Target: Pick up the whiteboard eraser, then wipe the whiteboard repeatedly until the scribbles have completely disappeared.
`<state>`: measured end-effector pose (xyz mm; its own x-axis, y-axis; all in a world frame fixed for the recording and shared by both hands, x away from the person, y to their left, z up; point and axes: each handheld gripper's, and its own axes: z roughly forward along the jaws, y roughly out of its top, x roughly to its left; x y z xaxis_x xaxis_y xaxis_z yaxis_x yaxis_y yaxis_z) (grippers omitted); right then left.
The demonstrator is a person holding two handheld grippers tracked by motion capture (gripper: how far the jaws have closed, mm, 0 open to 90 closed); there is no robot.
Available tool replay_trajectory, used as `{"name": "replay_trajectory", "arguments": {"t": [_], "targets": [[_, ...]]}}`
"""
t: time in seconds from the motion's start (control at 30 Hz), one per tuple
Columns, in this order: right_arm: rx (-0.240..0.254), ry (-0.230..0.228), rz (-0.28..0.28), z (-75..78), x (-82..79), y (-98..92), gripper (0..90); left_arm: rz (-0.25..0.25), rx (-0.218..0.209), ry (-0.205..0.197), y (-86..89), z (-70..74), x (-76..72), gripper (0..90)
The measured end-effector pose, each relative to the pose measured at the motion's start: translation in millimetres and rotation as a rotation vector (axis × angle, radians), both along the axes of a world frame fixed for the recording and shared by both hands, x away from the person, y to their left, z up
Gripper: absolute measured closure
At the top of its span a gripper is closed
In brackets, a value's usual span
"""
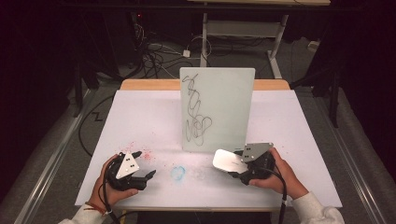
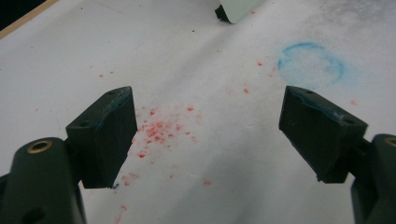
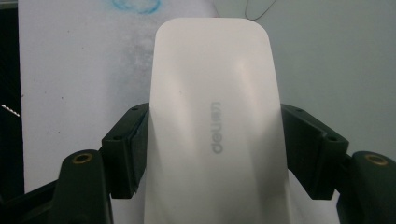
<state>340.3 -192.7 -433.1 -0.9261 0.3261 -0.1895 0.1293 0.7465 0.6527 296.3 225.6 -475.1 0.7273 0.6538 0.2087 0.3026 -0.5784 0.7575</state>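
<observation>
Closest to the lens in the right gripper view is a white eraser [image 3: 215, 126], a smooth rounded block with faint grey lettering on top, and the right gripper [image 3: 215, 154] has it clamped, one black jaw pressed against each long side. From the high view that same right gripper [image 1: 243, 169] sits at about 5 o'clock on the table [image 1: 140, 116], with the eraser [image 1: 227, 160] sticking out toward 9 o'clock, its tip just in front of the lower edge of the whiteboard [image 1: 224, 93]. That board stands upright near the middle of the table and has a black scribble [image 1: 195, 112] down its left half. I think the eraser is hovering just off the tabletop rather than resting on it, but the angle makes that hard to call. Over at 7 o'clock the left gripper [image 1: 140, 164] is spread wide with nothing in it; in its own view the left gripper [image 2: 205, 135] hangs over a scatter of red crumbs [image 2: 156, 130], with a smudgy blue ring [image 2: 310, 65] off at 1 o'clock. On the table that blue ring [image 1: 178, 172] lies between the two grippers.
</observation>
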Motion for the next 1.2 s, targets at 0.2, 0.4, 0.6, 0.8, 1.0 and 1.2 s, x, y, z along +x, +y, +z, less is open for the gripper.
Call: {"name": "replay_trajectory", "arguments": {"t": [0.2, 0.4, 0.6, 0.8, 1.0, 1.2], "targets": [[0.019, -0.014, -0.011, 0.9, 0.5, -0.1, 31.0, -0.003, -0.002, -0.012, 0.7, 0.4, 0.3, 18.6], [0.049, -0.04, -0.047, 2.1, -0.4, 0.5, 31.1, -0.007, -0.002, -0.009, 0.3, -0.1, -0.8, 18.6], [0.066, -0.076, -0.062, 5.1, -1.0, 1.9, 31.0, -0.01, 0.001, -0.007, -0.1, -0.7, -1.4, 18.6], [0.099, -0.15, -0.126, 9.7, -0.5, 6.5, 31.1, -0.006, 0.0, 0.003, 0.4, -2.3, -1.0, 18.9], [0.138, -0.267, -0.164, 18.3, 0.2, 18.8, 31.1, 0.013, -0.021, -0.002, 2.3, -0.8, -3.5, 20.1], [0.113, -0.445, -0.211, 28.6, 1.4, 43.1, 31.1, 0.01, -0.006, -0.007, -0.3, -0.3, -4.3, 19.7]]}}
